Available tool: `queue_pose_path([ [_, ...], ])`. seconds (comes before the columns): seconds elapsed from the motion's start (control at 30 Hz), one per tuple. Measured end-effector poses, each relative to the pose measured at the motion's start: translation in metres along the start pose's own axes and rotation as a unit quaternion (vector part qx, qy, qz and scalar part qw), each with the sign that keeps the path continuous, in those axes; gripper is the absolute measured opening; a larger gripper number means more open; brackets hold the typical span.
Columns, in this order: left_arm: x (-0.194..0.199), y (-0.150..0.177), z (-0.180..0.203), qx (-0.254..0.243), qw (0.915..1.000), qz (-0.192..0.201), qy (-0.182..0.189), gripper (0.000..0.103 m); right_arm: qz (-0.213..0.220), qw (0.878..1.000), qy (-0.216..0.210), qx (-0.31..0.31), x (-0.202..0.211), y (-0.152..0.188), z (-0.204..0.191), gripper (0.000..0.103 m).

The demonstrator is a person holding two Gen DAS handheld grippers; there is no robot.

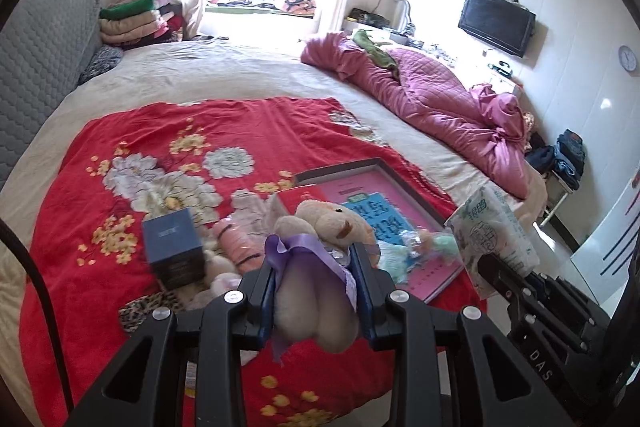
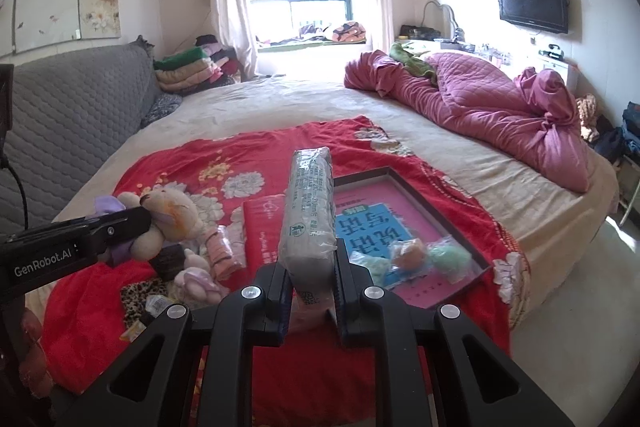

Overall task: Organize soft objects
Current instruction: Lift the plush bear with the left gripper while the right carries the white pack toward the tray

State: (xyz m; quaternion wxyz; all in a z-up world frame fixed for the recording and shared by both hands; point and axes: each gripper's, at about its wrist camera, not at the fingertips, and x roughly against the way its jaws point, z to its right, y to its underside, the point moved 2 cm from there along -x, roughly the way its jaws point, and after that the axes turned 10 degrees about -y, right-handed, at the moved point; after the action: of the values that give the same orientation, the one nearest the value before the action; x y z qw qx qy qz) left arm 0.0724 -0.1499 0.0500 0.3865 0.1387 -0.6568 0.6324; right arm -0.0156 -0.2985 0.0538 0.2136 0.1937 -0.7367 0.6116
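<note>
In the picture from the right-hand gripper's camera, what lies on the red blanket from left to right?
Teddy bear held in the left gripper → rolled striped pink cloth → red packet → tissue pack held in the right gripper → shallow box with bagged soft toys.

A beige plush bear (image 1: pixel 320 267) with a purple ribbon hangs clamped above the red floral blanket (image 1: pixel 200 131), head tilted toward the shallow tray (image 1: pixel 384 167). A wrapped tissue pack (image 2: pixel 310 211) stands upright, also held over the blanket. A pink striped cloth (image 2: pixel 220 251) and a small lavender plush (image 2: pixel 196 281) lie on the blanket, left of the tray.
</note>
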Motion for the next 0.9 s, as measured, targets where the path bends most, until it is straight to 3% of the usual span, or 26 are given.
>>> queue_pose_path([
  [0.57,-0.020,-0.010,0.076,-0.048,0.9984,0.003,0.030,0.033,0.005,0.998,0.057,-0.028,0.029,-0.004,0.072,0.017],
  [0.9,-0.055,-0.013,0.102,-0.072,0.9971,-0.008,0.021,0.033,-0.008,0.998,0.052,-0.041,0.003,0.006,0.094,0.017],
])
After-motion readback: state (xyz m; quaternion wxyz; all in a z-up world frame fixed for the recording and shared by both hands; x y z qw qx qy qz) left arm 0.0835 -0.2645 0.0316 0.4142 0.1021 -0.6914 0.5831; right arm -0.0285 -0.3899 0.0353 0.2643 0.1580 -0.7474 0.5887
